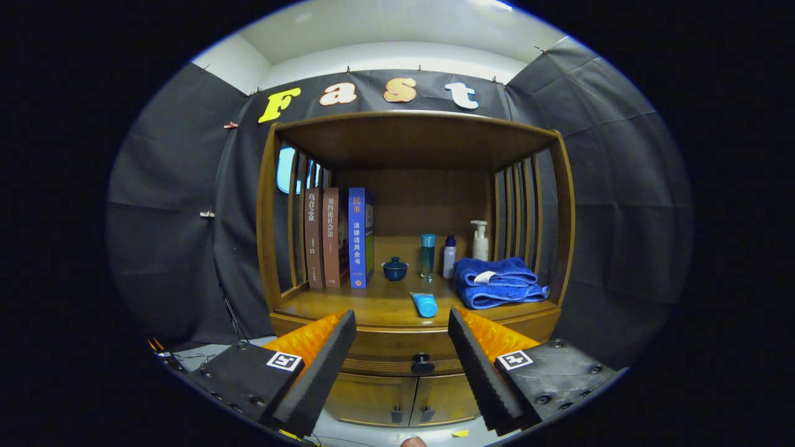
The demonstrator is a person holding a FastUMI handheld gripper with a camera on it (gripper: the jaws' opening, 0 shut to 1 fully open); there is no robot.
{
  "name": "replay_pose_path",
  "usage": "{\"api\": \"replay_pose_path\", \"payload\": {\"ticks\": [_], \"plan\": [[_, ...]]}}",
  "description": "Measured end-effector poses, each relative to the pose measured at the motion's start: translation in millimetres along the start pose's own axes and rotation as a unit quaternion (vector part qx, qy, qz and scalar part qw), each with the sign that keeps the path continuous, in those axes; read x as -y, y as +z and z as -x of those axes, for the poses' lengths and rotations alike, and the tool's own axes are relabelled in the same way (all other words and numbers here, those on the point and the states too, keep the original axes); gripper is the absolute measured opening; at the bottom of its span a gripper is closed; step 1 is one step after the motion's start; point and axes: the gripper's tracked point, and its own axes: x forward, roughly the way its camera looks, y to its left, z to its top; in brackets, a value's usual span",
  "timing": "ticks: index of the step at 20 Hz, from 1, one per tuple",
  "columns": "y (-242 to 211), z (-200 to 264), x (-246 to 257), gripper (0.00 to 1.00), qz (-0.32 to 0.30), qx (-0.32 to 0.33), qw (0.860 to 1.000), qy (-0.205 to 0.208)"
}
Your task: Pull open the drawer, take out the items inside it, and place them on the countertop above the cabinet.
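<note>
Claw (pixel 402 347) stood wide and held nothing, its two fingers splayed to either side of the dark drawer knob (pixel 422 362), which sat between them and a little beyond their tips. We noted the drawer (pixel 397 347) flush with the front of the wooden cabinet (pixel 562 205), so whatever lay inside was hidden from us. On the countertop (pixel 348 304) a light-blue tube (pixel 425 304) lay near the front edge, just above the knob; farther back stood a small dark-blue lidded cup (pixel 395 269), a teal bottle (pixel 427 256), a white bottle with a blue cap (pixel 449 256) and a pump bottle (pixel 479 241), with a folded blue towel (pixel 495 282) to one side and three upright books (pixel 338 239) to the other. We judged the scene fit either a drawer awaiting its pull or one emptied and pushed home again; we could not tell which. Risks as we saw them: the knob was small and rounded, so a grip taken off-centre might slip off it; the tube lay close to the edge and round-bodied, and a finger passing above the drawer front could nudge it to roll off; any further item set down would have to find room among the bottles, which looked easy to topple.
</note>
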Motion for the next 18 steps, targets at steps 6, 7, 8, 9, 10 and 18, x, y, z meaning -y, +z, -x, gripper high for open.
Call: {"api": "replay_pose_path", "payload": {"ticks": [6,7,8,9,10,18], "plan": [[41,28,-4,0.98,-0.005,0.023,1.000,0.000],[46,31,-4,0.98,-0.006,0.025,1.000,0.001],[50,36,-4,0.98,-0.004,0.027,1.000,0.000],[55,40,-6,0.98,-0.002,0.029,1.000,0.000],[65,46,-5,0.98,0.001,0.031,1.000,0.000],[98,71,-8,0.98,-0.002,0.042,0.999,-0.001]]}}
